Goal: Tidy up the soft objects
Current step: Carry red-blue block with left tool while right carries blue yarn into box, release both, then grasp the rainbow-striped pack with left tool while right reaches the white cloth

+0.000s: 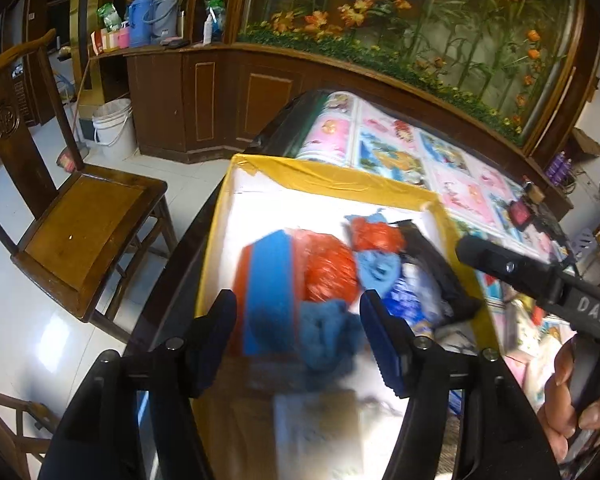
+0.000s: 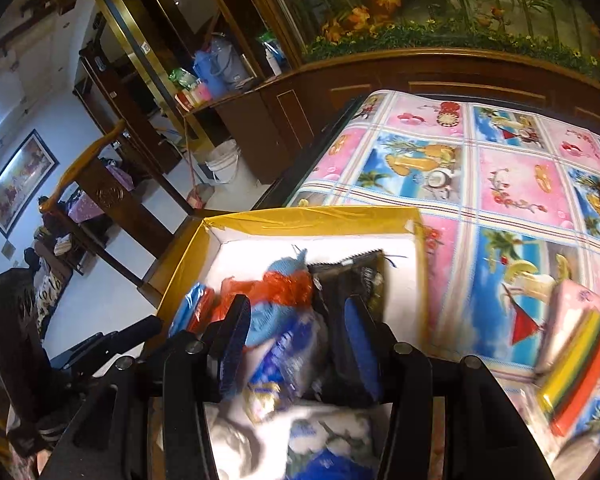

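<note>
Both grippers, left (image 1: 298,338) and right (image 2: 296,346), hang with jaws apart over our yellow-rimmed white box (image 1: 332,168), so softies drop in.

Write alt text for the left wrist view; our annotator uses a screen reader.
The left gripper, jaws open, hangs over a yellow-rimmed white box holding an orange-and-blue sponge, a blue knitted cloth and a blue-faced doll. The right gripper reaches in from the right, above a table with a patterned cloth.
</note>
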The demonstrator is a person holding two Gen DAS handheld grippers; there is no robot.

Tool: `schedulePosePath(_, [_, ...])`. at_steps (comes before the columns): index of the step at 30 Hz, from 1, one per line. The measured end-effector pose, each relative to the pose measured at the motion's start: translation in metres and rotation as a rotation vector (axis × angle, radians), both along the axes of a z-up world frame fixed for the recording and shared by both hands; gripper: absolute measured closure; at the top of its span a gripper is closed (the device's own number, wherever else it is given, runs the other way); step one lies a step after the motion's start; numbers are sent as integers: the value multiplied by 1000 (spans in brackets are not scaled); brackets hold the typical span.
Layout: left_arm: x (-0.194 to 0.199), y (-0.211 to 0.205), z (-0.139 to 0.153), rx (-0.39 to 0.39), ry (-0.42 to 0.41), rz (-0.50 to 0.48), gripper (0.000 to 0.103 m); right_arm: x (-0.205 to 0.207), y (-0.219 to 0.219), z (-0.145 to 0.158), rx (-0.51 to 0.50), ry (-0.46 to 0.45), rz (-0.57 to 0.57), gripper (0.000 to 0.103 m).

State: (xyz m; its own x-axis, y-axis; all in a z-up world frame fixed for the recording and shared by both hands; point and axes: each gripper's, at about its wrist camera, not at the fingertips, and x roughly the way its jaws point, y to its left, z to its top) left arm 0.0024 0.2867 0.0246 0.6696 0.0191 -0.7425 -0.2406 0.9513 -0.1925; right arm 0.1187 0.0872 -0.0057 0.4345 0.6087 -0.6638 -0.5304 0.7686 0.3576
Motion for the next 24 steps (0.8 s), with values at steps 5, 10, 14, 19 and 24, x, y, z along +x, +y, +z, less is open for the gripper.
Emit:
schedulePosePath(5, [-20,-25,19,-4,-79,-26,40,11,-68,-5,31,19,-103,50])
schedulePosePath(10, [-29,-63,37,-7,-129,-92,38,45,-101,-14,-195,-21,-208,50])
schedulePosePath(14, [-30,-92,40,-3,-137,-157,38,60,-105,-30,-357,-67,-229,50])
schedulePosePath(19, [-34,-109,34,-2,-113,-198,38,35,-90,-36,-530,-126,-157,50])
schedulePosePath(24, [-41,-116,31,-18,-114,-218,38,-11,-97,-34,-557,-154,-69,50])
